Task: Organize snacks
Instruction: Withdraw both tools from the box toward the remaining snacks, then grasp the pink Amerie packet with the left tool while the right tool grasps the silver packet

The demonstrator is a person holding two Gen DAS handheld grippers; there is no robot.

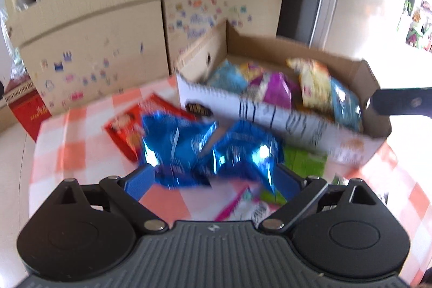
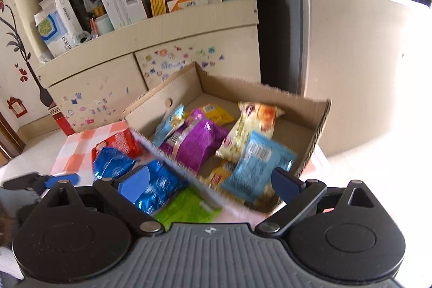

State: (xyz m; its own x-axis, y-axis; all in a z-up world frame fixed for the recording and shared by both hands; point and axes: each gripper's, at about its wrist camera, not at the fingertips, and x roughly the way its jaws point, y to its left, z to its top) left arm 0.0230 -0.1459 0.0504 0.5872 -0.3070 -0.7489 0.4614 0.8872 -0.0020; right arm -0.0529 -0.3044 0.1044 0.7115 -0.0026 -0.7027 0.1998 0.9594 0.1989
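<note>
Left gripper (image 1: 213,180) is hanging spread wide around shiny blue foil snack bags (image 1: 208,150) on the checked tablecloth (image 1: 67,142), lining up a grab; right gripper (image 2: 213,180), released, is hovering over the brown cardboard box (image 2: 310,126) holding sorted packets.

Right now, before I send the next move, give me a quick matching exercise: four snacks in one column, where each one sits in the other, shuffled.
Things:
1. purple packet
2. shiny blue packets
3. red packet
4. green packet

Places:
A. on the checked cloth, left of the blue packets, outside the box
B. inside the cardboard box
C. between the open fingers of the left tool, on the cloth
D. on the cloth against the box's near wall, outside it

Pairs: 1-B, 2-C, 3-A, 4-D
</note>
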